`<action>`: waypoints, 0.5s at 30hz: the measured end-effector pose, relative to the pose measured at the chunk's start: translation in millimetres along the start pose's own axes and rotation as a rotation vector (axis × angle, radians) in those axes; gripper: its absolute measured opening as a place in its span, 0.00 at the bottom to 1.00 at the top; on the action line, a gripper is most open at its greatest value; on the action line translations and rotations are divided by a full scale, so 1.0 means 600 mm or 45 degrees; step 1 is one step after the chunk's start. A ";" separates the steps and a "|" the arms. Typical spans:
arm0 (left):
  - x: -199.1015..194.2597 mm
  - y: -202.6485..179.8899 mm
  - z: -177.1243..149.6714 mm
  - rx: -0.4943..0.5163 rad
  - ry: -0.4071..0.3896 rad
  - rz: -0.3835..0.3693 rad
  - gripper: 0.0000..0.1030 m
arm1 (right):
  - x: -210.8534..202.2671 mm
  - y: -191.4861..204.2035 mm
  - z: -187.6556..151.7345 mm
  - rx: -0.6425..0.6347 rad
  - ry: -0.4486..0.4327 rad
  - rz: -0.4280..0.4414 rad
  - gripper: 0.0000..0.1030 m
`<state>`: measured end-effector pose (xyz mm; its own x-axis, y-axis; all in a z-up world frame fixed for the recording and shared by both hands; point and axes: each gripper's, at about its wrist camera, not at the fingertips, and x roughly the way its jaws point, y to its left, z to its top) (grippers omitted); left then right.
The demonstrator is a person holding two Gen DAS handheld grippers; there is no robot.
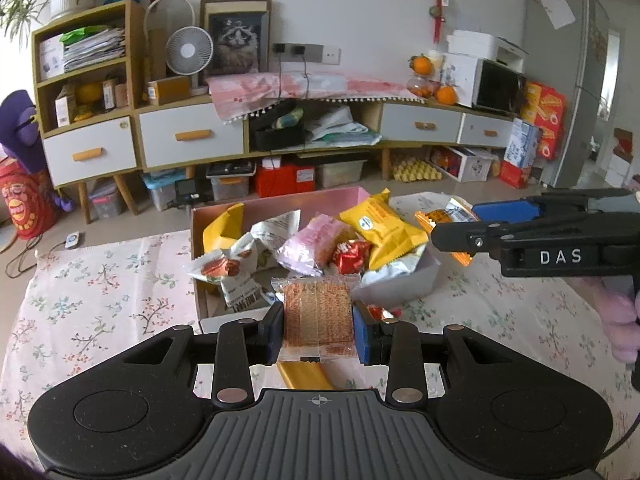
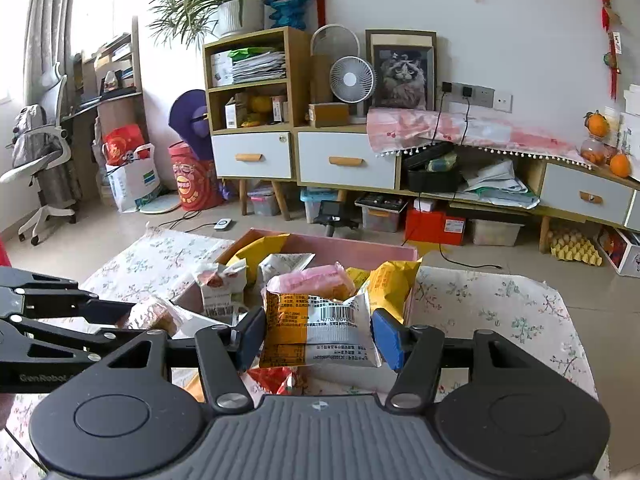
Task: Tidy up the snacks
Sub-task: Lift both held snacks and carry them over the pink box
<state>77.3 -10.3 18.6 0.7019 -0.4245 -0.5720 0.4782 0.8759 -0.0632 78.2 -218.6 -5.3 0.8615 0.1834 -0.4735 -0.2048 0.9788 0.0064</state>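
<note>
A floral tablecloth (image 1: 100, 280) covers my table, with the pink box (image 2: 360, 246) heaped with snack packets. My left gripper (image 1: 318, 326) clamps a clear-wrapped orange biscuit packet (image 1: 318, 316) above the box's near edge; my right gripper (image 2: 318, 334) pinches an orange-and-silver packet (image 2: 320, 330) just before it.

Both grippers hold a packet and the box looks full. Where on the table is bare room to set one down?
The floral cloth left of the pink box is bare. The cloth right of the box is also free. The box is heaped with snacks, and packets lie on the cloth under both grippers.
</note>
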 end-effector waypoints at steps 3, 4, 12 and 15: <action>0.012 0.002 0.008 -0.016 -0.003 0.015 0.31 | 0.008 0.002 0.006 0.028 -0.005 -0.007 0.40; 0.016 0.004 0.009 -0.026 -0.002 0.021 0.31 | 0.011 0.002 0.008 0.040 -0.008 -0.009 0.40; 0.066 0.020 0.018 -0.084 0.037 0.058 0.31 | 0.035 0.000 0.014 0.099 -0.009 -0.018 0.40; 0.090 0.031 0.021 -0.088 0.059 0.073 0.31 | 0.051 -0.007 0.013 0.141 0.007 -0.018 0.40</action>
<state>130.7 -19.7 -3.2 0.7013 -0.3636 -0.6131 0.3994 0.9129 -0.0845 109.4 -216.5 -12.8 0.8614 0.1696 -0.4788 -0.1402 0.9854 0.0968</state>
